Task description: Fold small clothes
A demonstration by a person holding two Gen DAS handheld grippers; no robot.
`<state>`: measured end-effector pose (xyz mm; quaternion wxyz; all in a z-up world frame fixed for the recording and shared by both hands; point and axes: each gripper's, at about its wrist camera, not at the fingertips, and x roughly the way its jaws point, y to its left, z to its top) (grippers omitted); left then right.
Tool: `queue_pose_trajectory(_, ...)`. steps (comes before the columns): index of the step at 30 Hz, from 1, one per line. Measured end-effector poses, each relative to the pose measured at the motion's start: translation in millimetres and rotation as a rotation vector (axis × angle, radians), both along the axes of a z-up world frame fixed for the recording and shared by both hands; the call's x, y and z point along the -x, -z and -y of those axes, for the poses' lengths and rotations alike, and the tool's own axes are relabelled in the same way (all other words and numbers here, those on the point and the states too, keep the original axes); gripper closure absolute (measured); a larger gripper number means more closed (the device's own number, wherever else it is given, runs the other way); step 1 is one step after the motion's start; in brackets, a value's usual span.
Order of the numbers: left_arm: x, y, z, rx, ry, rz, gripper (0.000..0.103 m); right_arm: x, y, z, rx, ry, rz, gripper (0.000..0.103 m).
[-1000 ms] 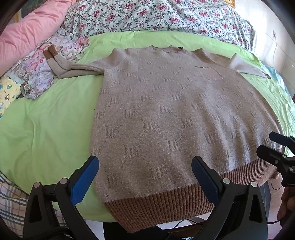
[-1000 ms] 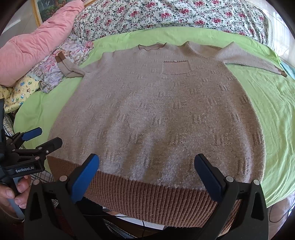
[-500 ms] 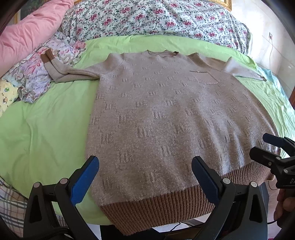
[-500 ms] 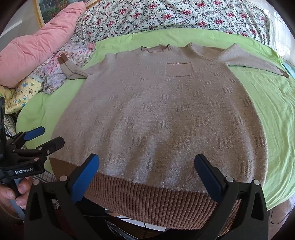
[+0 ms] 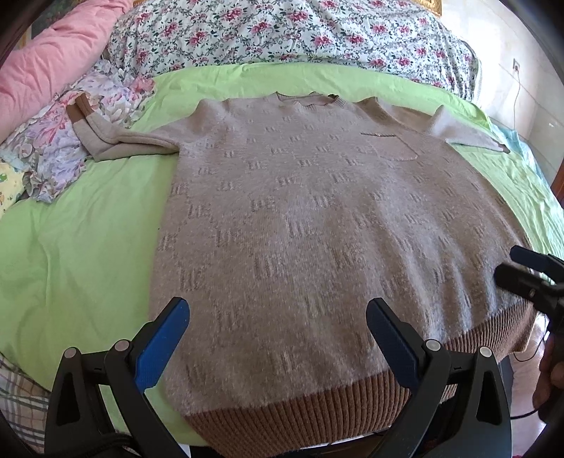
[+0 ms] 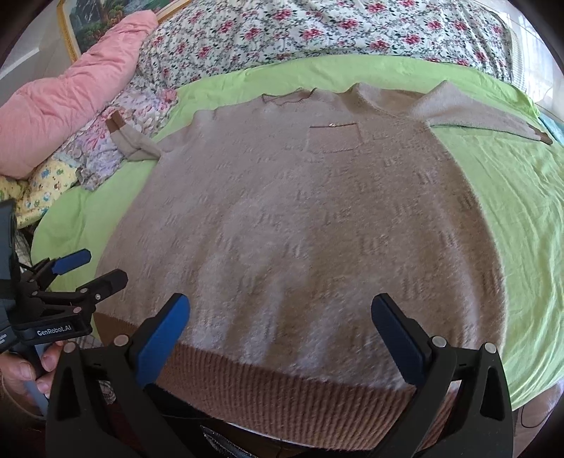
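Both grippers hovering at the sweater hem, nothing grabbed

Left gripper [image 5: 276,336] and right gripper [image 6: 280,333] both have fingers spread wide at the bottom of the frame, over the brown ribbed hem. The beige knit sweater [image 5: 317,218] lies flat, front up, mid-frame on the green sheet [image 5: 81,246]; floral clothes [image 5: 67,141] upper left, flowered quilt [image 5: 282,31] along the top.

Your sweater [image 5: 317,225] is fuzzy matt knit, its hem band [image 5: 317,415] at 6 o'clock coarsely ribbed; the green sheet [image 5: 77,246] at 9 o'clock is smooth, creased cloth; your gripper fingers [image 5: 160,347] look matt plastic.
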<state>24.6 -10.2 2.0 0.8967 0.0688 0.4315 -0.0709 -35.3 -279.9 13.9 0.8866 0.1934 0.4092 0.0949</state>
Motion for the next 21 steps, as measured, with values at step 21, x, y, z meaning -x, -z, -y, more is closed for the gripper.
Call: queue_pose_trajectory(21,-133.2,-26.4,12.4,0.014,-0.029,0.007,0.002,-78.9,32.6,235.9,-0.203,0.445,-0.012,0.003)
